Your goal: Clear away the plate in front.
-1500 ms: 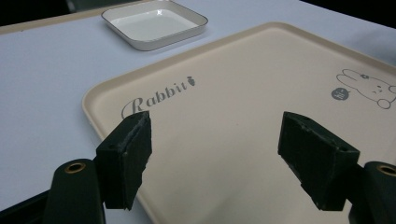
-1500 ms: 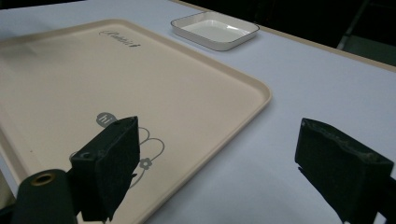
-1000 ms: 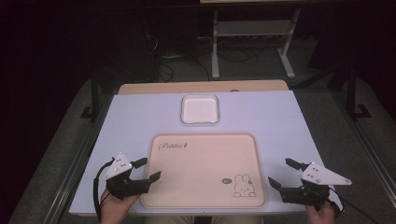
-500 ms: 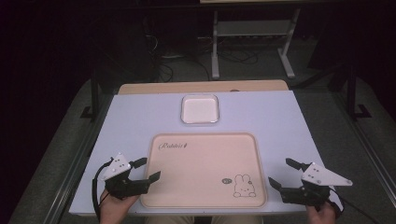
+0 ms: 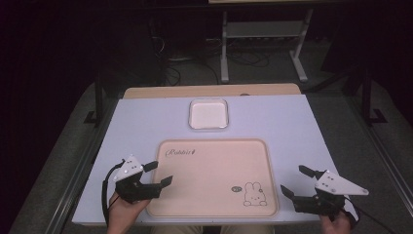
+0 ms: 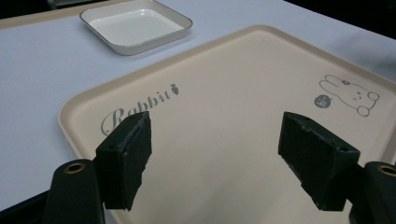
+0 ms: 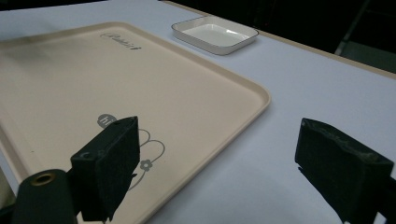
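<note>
A beige tray with a rabbit drawing and the word "Rabbit" lies at the near middle of the white table; it holds nothing. Beyond it sits a small white square dish, also bare. My left gripper hovers open over the tray's near-left corner, nothing between its jaws. My right gripper is open just off the tray's right edge, above the table. In the left gripper view the tray and dish lie ahead of the gripper. The right gripper view shows the tray, the dish and the gripper.
The white table top rests on a wooden board whose far edge shows behind the dish. Past the table stand a metal shelf frame and cables on a dark floor. Grey carpet flanks both sides.
My left gripper has shifted very slightly; the right gripper, tray and dish stay where they were.
</note>
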`<state>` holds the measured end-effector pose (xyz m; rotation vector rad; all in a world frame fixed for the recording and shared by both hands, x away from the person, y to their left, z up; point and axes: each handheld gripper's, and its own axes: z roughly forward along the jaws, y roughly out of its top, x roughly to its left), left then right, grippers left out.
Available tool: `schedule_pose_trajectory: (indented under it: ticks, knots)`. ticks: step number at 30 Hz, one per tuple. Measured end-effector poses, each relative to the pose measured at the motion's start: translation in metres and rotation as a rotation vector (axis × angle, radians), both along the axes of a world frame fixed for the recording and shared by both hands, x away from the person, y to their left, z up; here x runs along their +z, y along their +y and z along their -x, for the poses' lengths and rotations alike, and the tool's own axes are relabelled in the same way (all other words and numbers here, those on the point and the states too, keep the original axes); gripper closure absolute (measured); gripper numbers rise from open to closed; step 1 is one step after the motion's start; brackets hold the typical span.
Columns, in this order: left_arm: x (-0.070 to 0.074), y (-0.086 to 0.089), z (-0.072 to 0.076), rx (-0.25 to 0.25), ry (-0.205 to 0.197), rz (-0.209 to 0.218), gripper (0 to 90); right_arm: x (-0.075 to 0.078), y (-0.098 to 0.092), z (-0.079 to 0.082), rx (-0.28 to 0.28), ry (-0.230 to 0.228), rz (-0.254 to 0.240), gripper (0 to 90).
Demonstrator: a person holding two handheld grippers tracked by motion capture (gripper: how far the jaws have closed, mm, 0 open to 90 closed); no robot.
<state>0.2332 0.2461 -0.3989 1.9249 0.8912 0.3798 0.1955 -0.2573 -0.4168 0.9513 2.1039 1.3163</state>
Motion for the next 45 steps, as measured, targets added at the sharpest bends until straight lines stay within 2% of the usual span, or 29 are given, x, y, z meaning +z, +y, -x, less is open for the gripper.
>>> schedule_pose_trajectory:
  ticks: [5,14,23,26,27,29,30,36,39,45]
  knots:
    - [0.002,-0.003,-0.012,0.009,0.020,0.008,25.1,0.000,0.000,0.000,-0.005,-0.004,0.001,13.1]
    - [0.007,-0.013,-0.035,0.012,0.027,-0.002,24.4,0.000,-0.001,0.000,-0.015,-0.004,-0.006,13.1]
    - [0.011,-0.030,-0.067,-0.007,0.078,-0.043,27.4,0.000,-0.001,0.000,0.006,-0.014,-0.012,13.1]
    - [0.013,-0.034,-0.080,0.001,0.096,-0.044,27.5,0.000,-0.001,-0.001,0.007,-0.013,-0.014,13.1]
    - [0.013,-0.034,-0.080,0.001,0.096,-0.044,27.5,0.000,-0.001,-0.001,0.007,-0.014,-0.013,13.1]
    - [0.013,-0.037,-0.088,0.005,0.121,-0.047,27.4,0.000,-0.001,-0.001,0.004,-0.012,-0.012,13.1]
    - [0.013,-0.040,-0.094,0.006,0.123,-0.068,27.3,0.000,-0.002,-0.002,0.003,-0.009,-0.018,13.1]
    - [0.015,-0.047,-0.110,0.006,0.128,-0.073,30.1,-0.001,-0.005,-0.003,-0.013,-0.004,-0.030,13.1]
    - [0.017,-0.049,-0.118,0.006,0.133,-0.086,30.3,-0.001,-0.005,-0.003,-0.013,-0.004,-0.029,13.1]
    - [0.022,-0.054,-0.134,0.018,0.143,-0.083,31.0,-0.001,-0.004,-0.002,-0.005,-0.007,-0.025,13.1]
